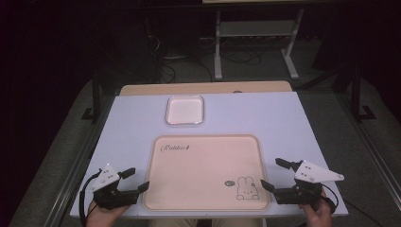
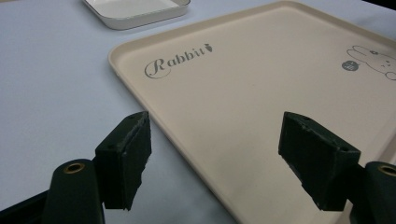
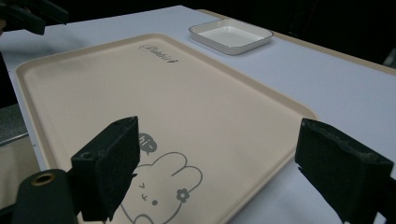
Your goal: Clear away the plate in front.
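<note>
Beige rectangular plastic tray (image 1: 198, 165): flat on the white tabletop (image 1: 283, 118), between both tongs.
Left tongs (image 1: 135, 178): jaws wide apart, nothing held, straddling the tray's left rim.
Right tongs (image 1: 273, 173): jaws wide apart, nothing held, at its right rim.
Small white square dish (image 1: 185, 109): beyond the tray.

small dish (image 2: 135, 11) cut off by top edge; tray (image 2: 261, 93) lettering perhaps blurred, rabbit drawing (image 2: 378, 60) cropped

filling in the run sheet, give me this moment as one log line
left hand-held gripper: open, at beige tray left edge | right hand-held gripper: open, at right edge | white dish: empty
</note>
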### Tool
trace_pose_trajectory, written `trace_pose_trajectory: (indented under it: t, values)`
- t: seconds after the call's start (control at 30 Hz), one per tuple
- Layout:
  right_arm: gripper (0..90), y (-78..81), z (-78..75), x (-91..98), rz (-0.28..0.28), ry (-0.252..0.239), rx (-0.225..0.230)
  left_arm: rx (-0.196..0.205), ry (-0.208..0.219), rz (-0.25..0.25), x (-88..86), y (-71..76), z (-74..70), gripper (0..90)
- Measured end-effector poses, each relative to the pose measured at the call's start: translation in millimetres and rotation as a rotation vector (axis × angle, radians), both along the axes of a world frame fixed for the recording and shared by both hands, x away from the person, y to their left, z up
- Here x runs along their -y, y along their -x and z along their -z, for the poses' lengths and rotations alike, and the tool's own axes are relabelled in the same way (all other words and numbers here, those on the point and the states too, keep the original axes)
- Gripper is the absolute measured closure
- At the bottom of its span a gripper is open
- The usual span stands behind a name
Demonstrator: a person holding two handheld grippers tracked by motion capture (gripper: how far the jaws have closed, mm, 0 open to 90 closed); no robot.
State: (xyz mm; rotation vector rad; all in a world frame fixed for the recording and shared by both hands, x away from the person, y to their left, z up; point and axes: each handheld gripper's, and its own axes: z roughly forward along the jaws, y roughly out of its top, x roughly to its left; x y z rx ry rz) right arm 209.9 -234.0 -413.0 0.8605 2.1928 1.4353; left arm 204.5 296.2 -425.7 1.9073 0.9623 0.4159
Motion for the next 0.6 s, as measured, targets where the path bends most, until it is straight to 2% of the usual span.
trace_pose_trajectory:
  t: [0.47, 0.6]
  values:
    - [13.1, 0.9, -0.5, 0.4, 0.009, 0.003, 0.004, -0.006, 0.007, 0.011, 1.0, -3.2, -0.8, 24.9]
    - [13.1, 1.4, -1.0, 0.4, 0.006, 0.0, 0.005, -0.017, 0.038, 0.028, 2.9, -5.4, -3.4, 25.3]
